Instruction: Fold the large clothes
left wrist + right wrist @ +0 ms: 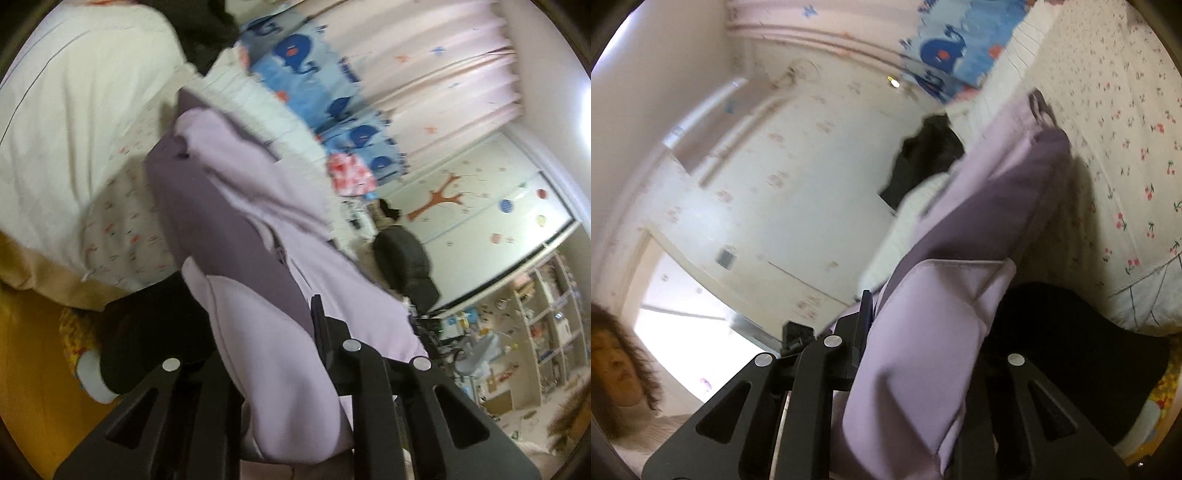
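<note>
Nearest our left wrist camera, the left gripper [280, 369] is clenched on the lilac garment [266, 229], a fold of it bunched between the fingers. Left of the garment we see the cherry-print bedsheet [122, 229] and a black cloth [147, 332]; right of it, a whale-print blanket [295, 59] and a cluttered shelf [546, 325]. From our right wrist camera, the right gripper [916, 369] likewise grips the lilac garment [990, 221], which hangs lifted beside the bedsheet [1126, 147], with a person's face [617, 369] far left of the garment.
</note>
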